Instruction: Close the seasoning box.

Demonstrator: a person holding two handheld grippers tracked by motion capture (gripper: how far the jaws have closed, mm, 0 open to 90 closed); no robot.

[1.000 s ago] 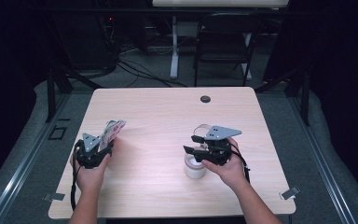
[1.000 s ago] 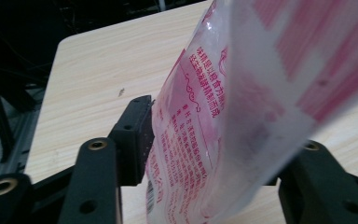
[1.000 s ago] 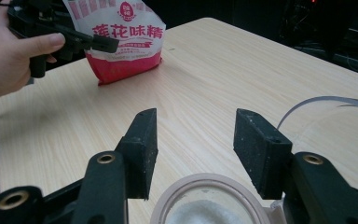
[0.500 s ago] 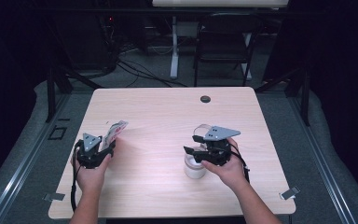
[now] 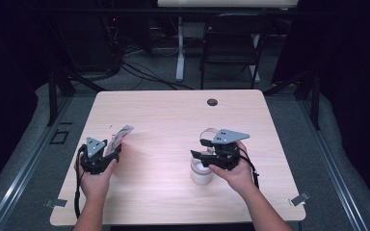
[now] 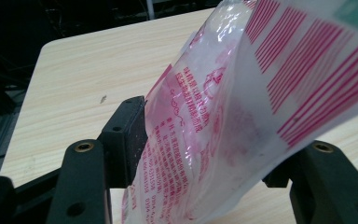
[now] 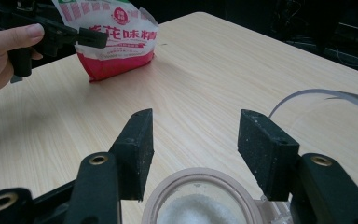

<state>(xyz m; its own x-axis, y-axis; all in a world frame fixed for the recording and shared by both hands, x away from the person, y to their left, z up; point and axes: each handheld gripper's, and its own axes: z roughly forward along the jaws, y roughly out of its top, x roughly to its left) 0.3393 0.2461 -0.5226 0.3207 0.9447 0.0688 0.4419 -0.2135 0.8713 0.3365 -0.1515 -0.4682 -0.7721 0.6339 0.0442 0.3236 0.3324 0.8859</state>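
One bag point(image 6: 242, 116) sits between the jaws of the left gripper point(image 5: 107, 153) near the table's point(image 5: 164, 115) left edge. The jaws have just been opening, and the bag's top is cut off. Its pink writing is too small to read. One jar point(image 5: 201, 172) stands near the right edge, below the wide-open, empty right gripper point(image 5: 203, 155).
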